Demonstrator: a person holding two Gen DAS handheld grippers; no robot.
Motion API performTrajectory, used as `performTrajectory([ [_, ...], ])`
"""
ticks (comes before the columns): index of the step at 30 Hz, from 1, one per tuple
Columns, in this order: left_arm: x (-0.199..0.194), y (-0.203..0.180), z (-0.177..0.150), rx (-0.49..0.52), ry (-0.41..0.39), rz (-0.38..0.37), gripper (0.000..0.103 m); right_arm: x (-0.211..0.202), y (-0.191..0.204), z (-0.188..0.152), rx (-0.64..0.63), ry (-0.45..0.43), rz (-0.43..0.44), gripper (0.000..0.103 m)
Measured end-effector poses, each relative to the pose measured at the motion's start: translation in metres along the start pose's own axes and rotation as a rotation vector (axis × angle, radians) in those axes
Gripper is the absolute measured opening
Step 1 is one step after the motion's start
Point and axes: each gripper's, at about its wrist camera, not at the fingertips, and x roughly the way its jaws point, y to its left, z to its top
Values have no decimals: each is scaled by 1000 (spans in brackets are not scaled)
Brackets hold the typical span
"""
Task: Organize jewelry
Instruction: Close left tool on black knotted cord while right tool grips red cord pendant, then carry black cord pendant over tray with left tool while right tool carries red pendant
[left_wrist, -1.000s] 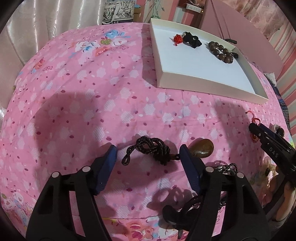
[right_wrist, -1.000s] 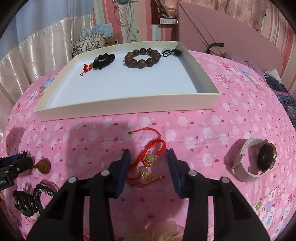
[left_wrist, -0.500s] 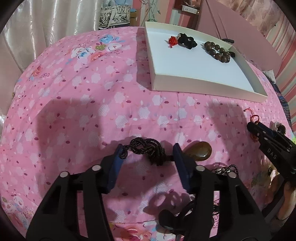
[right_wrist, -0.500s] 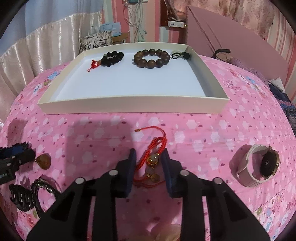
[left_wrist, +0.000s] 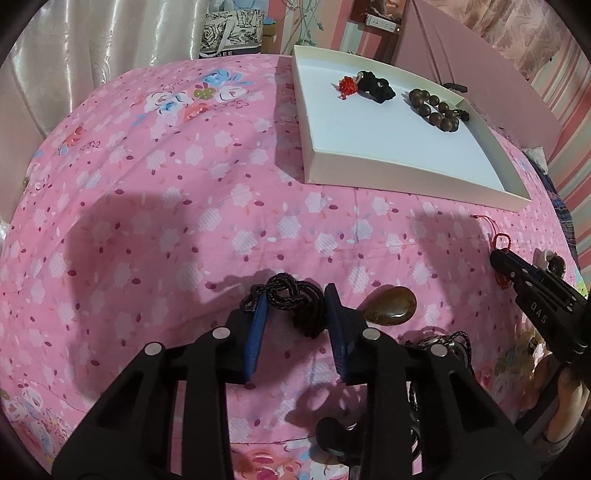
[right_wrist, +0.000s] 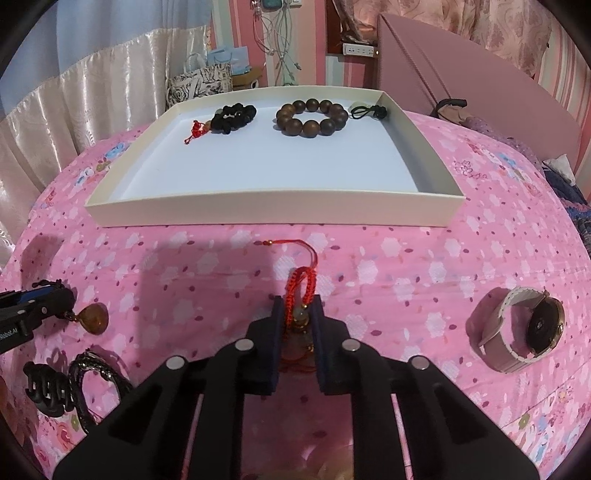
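My left gripper (left_wrist: 293, 301) is shut on the black braided cord (left_wrist: 291, 301) of a necklace whose brown stone pendant (left_wrist: 391, 306) lies to the right on the pink bedspread. My right gripper (right_wrist: 298, 308) is shut on a red cord bracelet (right_wrist: 301, 286) with pale beads. The white tray (right_wrist: 273, 212) sits beyond, holding a black bead bracelet with red tassel (right_wrist: 232, 116), a brown wooden bead bracelet (right_wrist: 312, 118) and a small black cord piece (right_wrist: 367, 110). The tray (left_wrist: 406, 171) also shows in the left wrist view at upper right.
A watch with a pale strap (right_wrist: 524, 328) lies at the right. A black hair claw (right_wrist: 46, 387) and a dark braided bracelet (right_wrist: 92, 373) lie at the lower left. A pink headboard (right_wrist: 480, 77) and curtains (right_wrist: 92, 99) stand behind the bed.
Both grippers have closed: the left jaws came together on the black cord, the right jaws on the red bracelet. Both moved slightly forward over their items.
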Motion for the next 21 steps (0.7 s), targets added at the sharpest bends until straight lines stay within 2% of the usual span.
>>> performTrajectory([
  [21,-9,-2,-1,6,-39,-21,22,-3,-7,-1,41,-21,16,13],
])
